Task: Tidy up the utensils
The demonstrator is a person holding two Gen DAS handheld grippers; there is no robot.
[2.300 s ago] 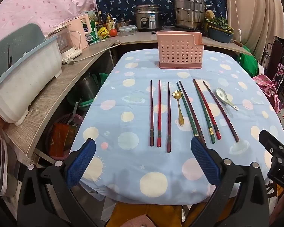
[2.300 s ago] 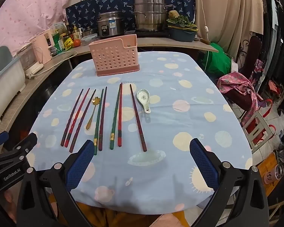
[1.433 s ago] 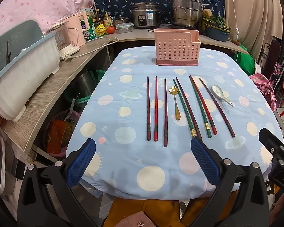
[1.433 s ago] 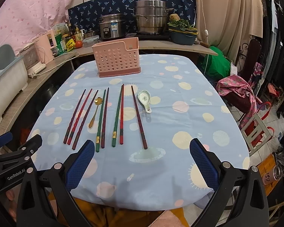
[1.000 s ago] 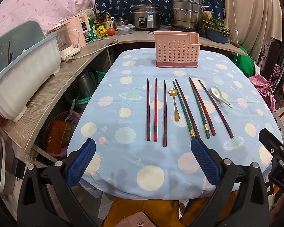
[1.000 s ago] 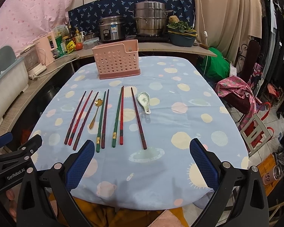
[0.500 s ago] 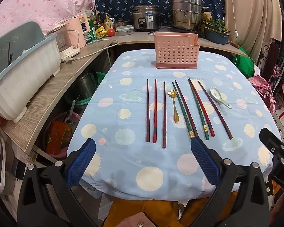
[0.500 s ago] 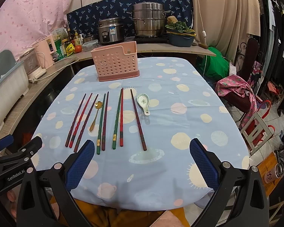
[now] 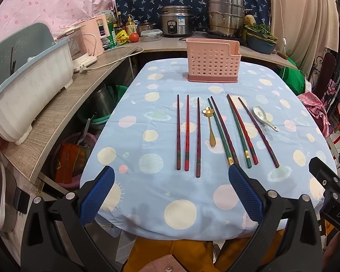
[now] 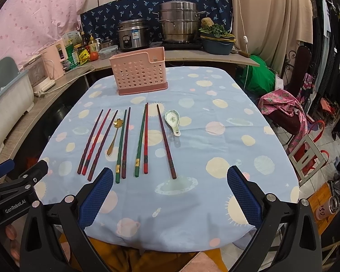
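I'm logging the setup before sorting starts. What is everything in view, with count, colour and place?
chopsticks: eight, dark red, red and green, in a row on the table
gold spoon: one, among the chopsticks
ceramic spoon: one, white-green, right of the row
utensil basket: one, pink, table's far end
tablecloth: one, blue, dotted
rice cooker: one, silver, back counter
steamer pot: one, steel, back counter
tomato: one, red, counter
left gripper: open, near edge
right gripper: open, near edge
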